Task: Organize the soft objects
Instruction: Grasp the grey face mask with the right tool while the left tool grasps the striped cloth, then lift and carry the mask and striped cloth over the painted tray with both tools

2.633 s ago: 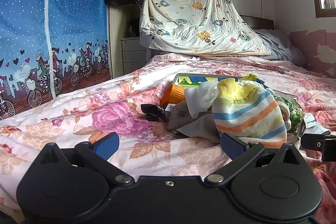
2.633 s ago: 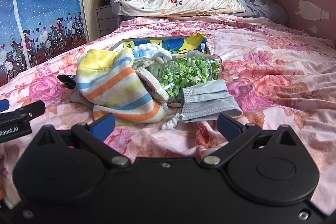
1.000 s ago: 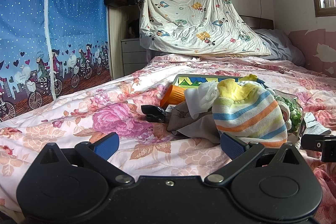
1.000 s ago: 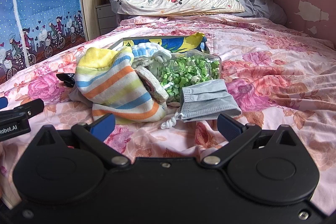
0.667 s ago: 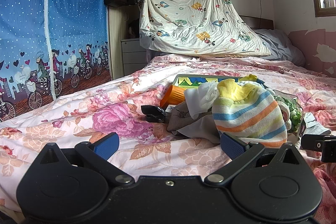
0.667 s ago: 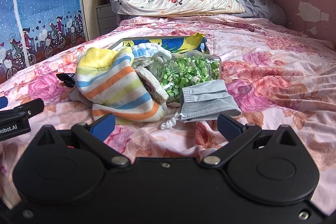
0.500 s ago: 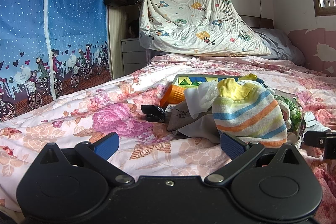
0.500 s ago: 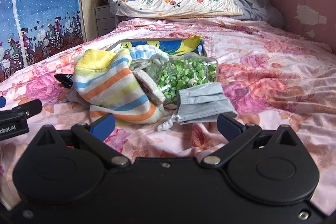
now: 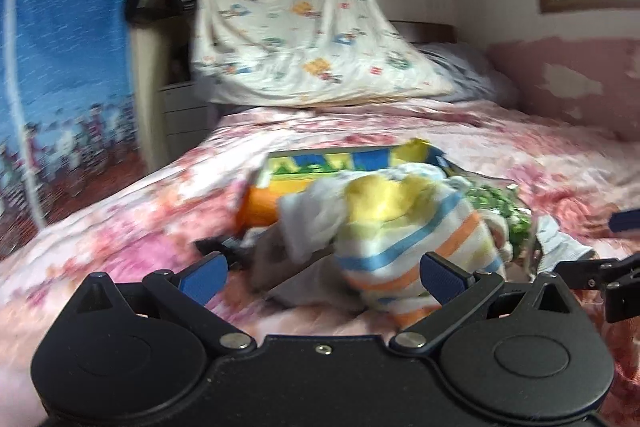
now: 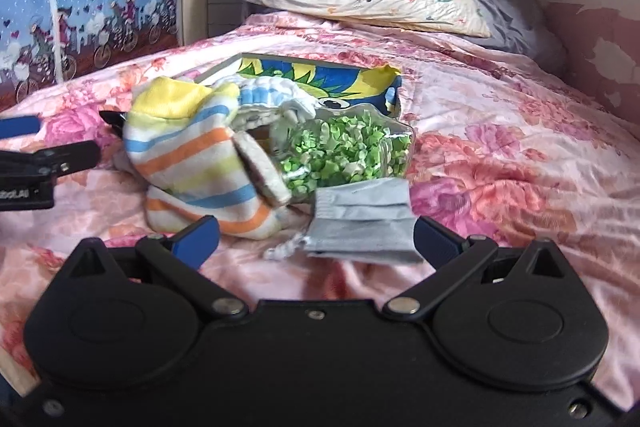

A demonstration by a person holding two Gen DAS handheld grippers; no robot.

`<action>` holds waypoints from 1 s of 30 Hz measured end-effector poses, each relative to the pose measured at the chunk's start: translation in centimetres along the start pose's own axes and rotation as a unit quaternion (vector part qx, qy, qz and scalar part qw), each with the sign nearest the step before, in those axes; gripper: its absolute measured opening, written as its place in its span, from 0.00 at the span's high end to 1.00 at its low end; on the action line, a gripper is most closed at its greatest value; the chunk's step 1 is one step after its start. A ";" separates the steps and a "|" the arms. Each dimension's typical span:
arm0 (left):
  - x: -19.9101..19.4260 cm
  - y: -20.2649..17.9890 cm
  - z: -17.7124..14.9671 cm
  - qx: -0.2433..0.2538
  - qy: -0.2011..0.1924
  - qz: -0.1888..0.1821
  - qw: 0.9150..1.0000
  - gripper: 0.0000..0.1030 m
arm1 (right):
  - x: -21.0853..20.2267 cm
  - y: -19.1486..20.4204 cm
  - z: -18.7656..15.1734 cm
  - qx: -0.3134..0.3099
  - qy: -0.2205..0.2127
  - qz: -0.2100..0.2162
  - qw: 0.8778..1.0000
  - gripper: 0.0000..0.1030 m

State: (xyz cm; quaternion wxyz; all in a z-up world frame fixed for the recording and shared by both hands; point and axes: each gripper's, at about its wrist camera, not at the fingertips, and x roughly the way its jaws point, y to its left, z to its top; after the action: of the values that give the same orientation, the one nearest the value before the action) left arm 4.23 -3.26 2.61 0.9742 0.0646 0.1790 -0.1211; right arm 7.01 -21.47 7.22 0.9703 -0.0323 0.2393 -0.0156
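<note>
Left gripper [image 9: 322, 277] spread wide, empty, view blurred, right gripper [image 10: 316, 237] spread around near grey face mask [image 10: 362, 223], striped sock [image 10: 192, 155] left of it, floral bedspread [image 10: 500, 155], grey cloth [image 9: 276, 263] hard to identify.

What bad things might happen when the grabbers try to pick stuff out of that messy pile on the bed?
1. The grey face mask touches the clear jar of green bits, so pulling the mask might roll the jar.
2. The striped sock lies tangled with other cloths, so a pinch may lift several at once.
3. The open right gripper and left gripper sit close together and could bump.
</note>
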 end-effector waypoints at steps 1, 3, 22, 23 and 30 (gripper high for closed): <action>0.8 -0.4 0.3 0.009 0.003 -0.009 1.000 0.02 | 0.3 -0.3 0.3 -0.004 0.006 -0.001 1.000 0.01; 2.2 -1.0 0.7 0.019 0.009 -0.025 0.999 0.07 | 1.4 -0.9 0.9 -0.011 0.017 0.000 1.000 0.01; 5.0 -2.5 -0.4 0.022 0.049 -0.082 0.995 0.81 | 10.1 -3.1 0.9 0.061 0.098 -0.002 0.993 0.49; 5.1 -2.5 -0.4 0.019 0.051 -0.084 0.995 0.88 | 9.8 -3.3 0.8 0.065 0.099 0.001 0.993 0.51; 3.8 -2.4 -0.3 0.005 0.044 -0.103 0.994 1.00 | 9.1 -3.9 0.2 0.091 0.098 0.011 0.991 0.70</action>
State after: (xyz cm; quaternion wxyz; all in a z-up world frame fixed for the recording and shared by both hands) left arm 6.94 -6.37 0.71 0.9473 0.0559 0.2272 -0.2190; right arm 15.12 -25.72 3.39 0.9411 0.0599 0.3314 -0.0301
